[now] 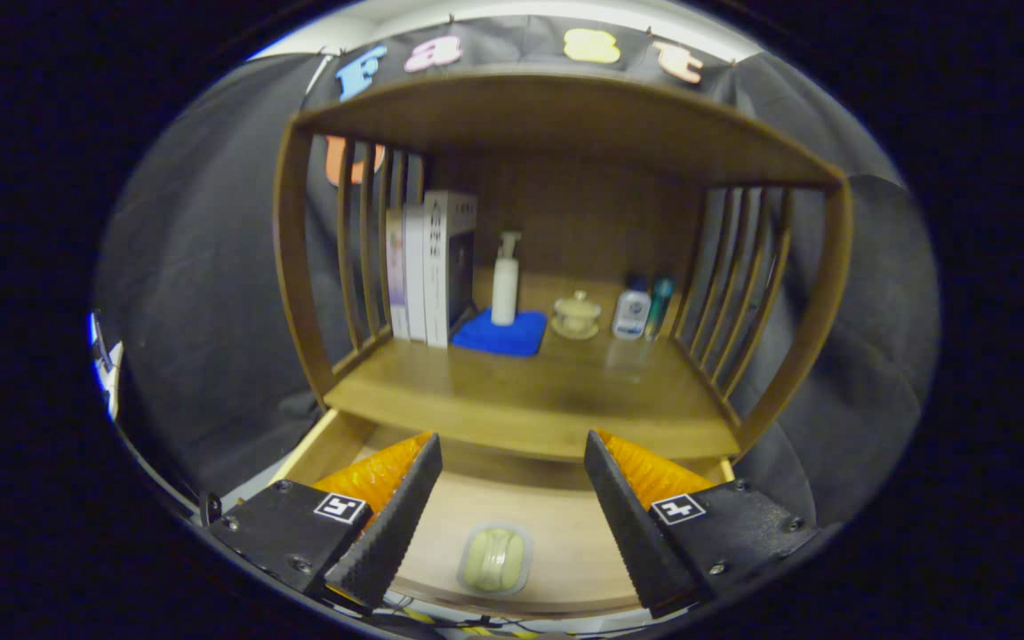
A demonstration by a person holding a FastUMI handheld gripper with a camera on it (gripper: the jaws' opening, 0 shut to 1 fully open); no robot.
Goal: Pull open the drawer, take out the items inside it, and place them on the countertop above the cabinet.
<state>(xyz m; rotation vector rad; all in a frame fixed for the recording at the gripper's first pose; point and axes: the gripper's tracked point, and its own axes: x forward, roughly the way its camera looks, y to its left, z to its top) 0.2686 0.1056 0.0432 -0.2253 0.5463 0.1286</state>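
Observation:
The wooden drawer (565, 542) stands pulled out below the cabinet's countertop (530, 400). On its floor lies a small pale green item in a clear wrapper (495, 558), between my two fingers and below them. My gripper (512, 489) is open, hovering over the drawer with nothing between its fingers. The drawer's back part is hidden under the countertop.
On the countertop stand upright books (430, 267) at the left, a white pump bottle (505, 280) on a blue cloth (501, 335), a lidded cup (576, 316), and two small bottles (641, 309) at the right. Slatted wooden sides (734, 284) and a top shelf (565, 116) enclose it.

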